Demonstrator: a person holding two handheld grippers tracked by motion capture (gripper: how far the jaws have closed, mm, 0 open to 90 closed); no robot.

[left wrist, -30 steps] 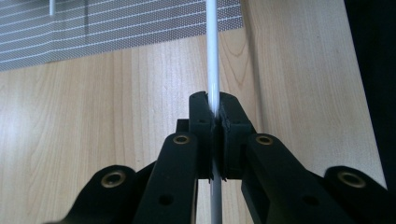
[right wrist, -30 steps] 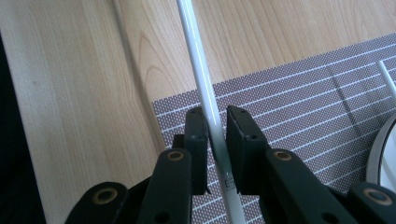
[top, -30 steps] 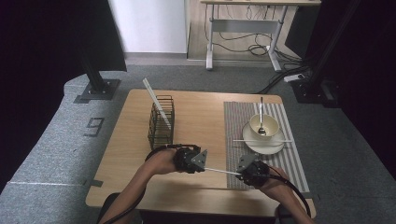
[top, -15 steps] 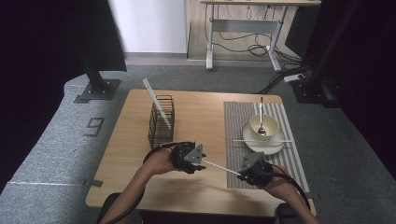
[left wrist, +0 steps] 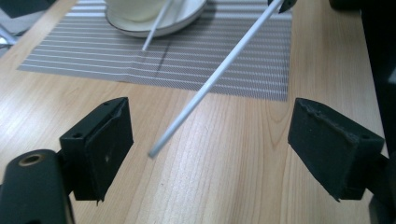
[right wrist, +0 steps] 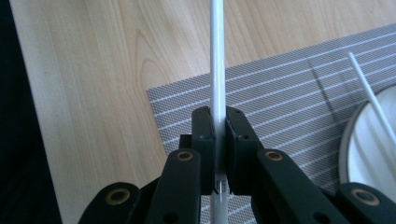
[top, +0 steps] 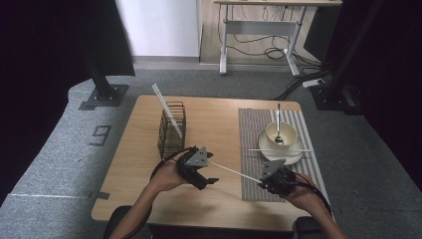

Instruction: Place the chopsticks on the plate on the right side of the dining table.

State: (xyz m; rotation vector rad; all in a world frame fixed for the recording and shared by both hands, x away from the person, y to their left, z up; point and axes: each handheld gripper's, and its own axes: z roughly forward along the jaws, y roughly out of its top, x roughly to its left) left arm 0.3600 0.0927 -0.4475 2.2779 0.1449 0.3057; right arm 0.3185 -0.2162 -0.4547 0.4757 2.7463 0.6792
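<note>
Handover is done: the right gripper (top: pixel 263 180) clamps the white chopstick (top: pixel 234 172), while the left gripper (top: pixel 209 175) has just been opening its fingers (nothing gripped); racking remains.

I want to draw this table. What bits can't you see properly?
- Bowl: left gripper view, top edge cuts it off.
- Plate: right gripper view, right edge cuts it off.
- Stick: right gripper view, the shut fingers cover its middle.
- Spoon: high view, too small for detail.
</note>
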